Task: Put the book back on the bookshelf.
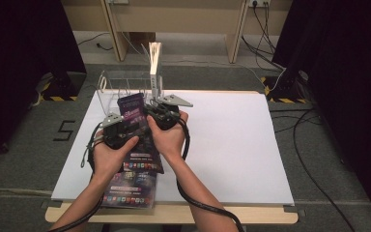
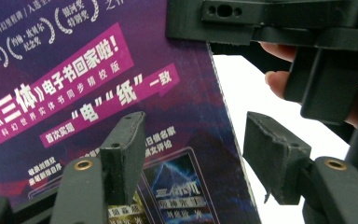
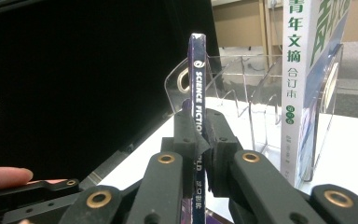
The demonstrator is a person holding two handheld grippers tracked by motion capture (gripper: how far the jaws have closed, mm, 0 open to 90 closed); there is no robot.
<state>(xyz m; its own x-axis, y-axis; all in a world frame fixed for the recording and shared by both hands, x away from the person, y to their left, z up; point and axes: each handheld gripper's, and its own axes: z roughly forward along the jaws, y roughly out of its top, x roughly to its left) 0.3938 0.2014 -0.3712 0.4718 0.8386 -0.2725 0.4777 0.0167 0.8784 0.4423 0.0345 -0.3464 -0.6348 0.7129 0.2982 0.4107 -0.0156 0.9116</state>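
White tabletop, 2 grippers around 1 purple magazine.

Right gripper (image 3: 200, 149) is clamped on the spine of the purple magazine (image 3: 197, 79), holding it upright ahead of a clear rack (image 3: 261, 84). Left gripper (image 2: 191, 154) stands wide apart, the cover behind its pads untouched; both hands (image 1: 166, 137) sit close together.

Dim room, bright table glare, close-ups soft.

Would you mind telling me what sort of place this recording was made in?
Probably a lab or studio set up for recording, not a home: black curtains hang at both sides, cables trail over grey carpet, and hazard-striped stand bases flank a white-topped table holding a clear book rack.
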